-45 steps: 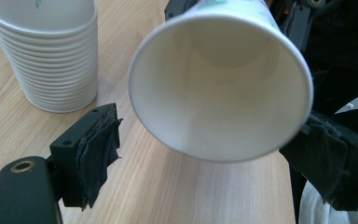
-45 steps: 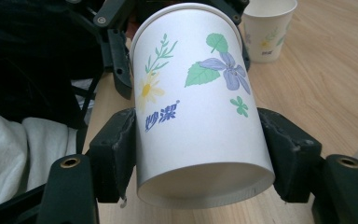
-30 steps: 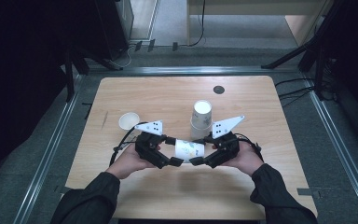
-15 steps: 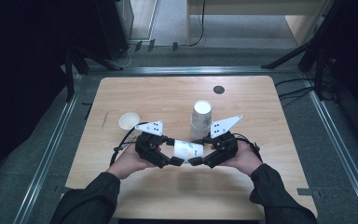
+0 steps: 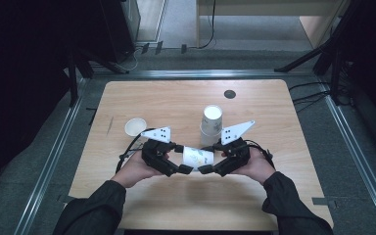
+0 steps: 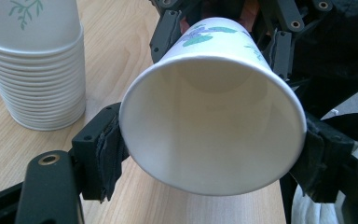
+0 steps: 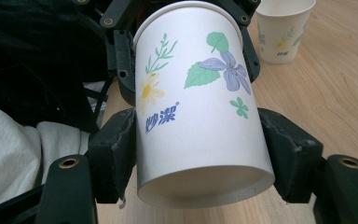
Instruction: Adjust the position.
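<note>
Lying on its side between the two hands, the flowered paper cup (image 5: 198,156) is held just above the wooden table (image 5: 274,112), in front of the stack of paper cups (image 5: 211,125) and well to the right of the single paper cup (image 5: 135,127) that stands alone. Its long axis runs from left to right across the table, so each gripper meets one end of it. The left gripper (image 5: 178,157) comes from the open mouth: in the left gripper view its pads (image 6: 108,154) press on both sides of the rim (image 6: 214,126), and its jaws have just been closing on this rim. The right gripper (image 5: 211,157) comes from the bottom end, and in the right gripper view its pads (image 7: 121,151) pinch the cup wall just above the base (image 7: 205,186); its jaws have just opened a little, but they are in contact with the cup. Both hands are equally near, one at each end. Compared with one second ago, the left jaws, which stood wide around the mouth, are now tight on it, while the cup and the hands keep the same place. I judge that the cup is passing from the right gripper to the left one, so the next move depends on the right gripper letting go along this axis.
</note>
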Motion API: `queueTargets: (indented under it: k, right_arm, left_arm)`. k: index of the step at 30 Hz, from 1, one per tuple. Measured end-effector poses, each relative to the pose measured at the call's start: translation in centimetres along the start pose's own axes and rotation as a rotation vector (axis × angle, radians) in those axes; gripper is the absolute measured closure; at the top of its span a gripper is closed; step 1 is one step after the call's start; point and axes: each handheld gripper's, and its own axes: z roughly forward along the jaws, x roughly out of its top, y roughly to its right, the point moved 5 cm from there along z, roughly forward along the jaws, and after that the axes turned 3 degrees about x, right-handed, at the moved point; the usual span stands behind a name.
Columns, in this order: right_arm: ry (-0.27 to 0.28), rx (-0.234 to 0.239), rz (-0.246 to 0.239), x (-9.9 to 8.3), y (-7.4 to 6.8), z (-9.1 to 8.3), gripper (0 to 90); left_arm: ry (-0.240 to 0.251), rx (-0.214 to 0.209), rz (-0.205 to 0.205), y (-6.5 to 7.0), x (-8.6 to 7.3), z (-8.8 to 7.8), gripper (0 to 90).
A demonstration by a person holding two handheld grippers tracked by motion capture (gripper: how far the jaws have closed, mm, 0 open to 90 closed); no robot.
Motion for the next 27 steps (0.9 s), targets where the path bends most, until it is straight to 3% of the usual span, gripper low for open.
queueTargets:
  k: [10,15,22,27]
  right_arm:
    - [0.001,-0.009,0.006,0.1,0.0,0.0,29.0]
    - [-0.005,-0.023,0.005,0.0,0.0,-0.2,27.4]
    - [-0.017,-0.05,0.004,-0.3,0.2,-0.6,26.1]
    - [-0.038,-0.063,0.012,-0.4,0.3,-0.4,26.1]
  left_arm:
    - [0.029,0.006,0.0,-0.1,0.2,-0.5,22.3]
    - [0.02,0.01,0.006,-0.2,0.4,-1.0,22.3]
    - [-0.028,0.033,0.013,-0.8,1.5,-2.3,22.3]
    - [-0.124,0.067,0.033,-1.0,2.1,-2.4,22.4]
